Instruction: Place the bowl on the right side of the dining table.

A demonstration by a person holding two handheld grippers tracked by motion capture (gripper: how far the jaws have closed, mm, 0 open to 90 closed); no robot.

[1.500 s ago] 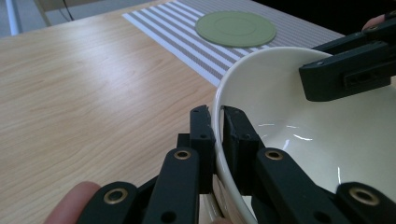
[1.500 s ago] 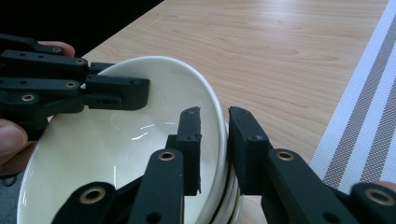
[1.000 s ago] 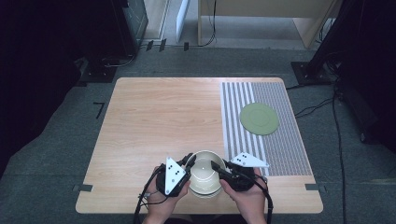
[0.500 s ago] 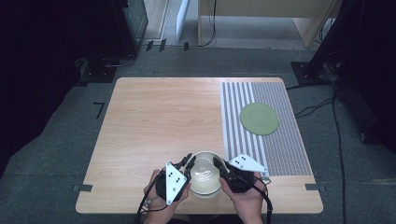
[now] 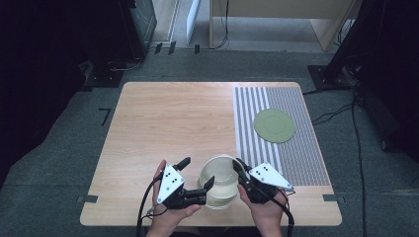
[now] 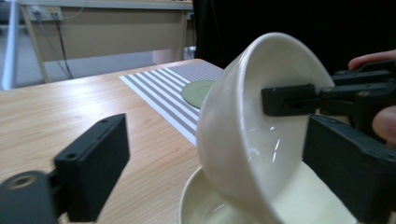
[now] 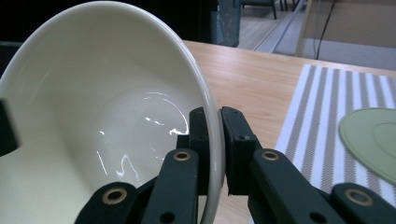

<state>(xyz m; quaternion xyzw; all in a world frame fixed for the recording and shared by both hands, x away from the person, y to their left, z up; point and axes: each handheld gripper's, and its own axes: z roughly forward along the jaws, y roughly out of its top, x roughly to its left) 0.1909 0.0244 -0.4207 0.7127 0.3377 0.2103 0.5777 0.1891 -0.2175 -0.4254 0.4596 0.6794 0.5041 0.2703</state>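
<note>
Left gripper opened off bowl (right gripper fingers pinch rim).

No readable text, label, brand, number or sign appears anywhere. The striped mat at the table's right edge carries plain grey and white stripes only, without lettering.

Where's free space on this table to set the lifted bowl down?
Free: the bare wood of the table left of the striped mat, and the mat around the green plate. Crowded: the near edge, where the left gripper, right gripper, tilted bowl and lower bowl cluster.
</note>
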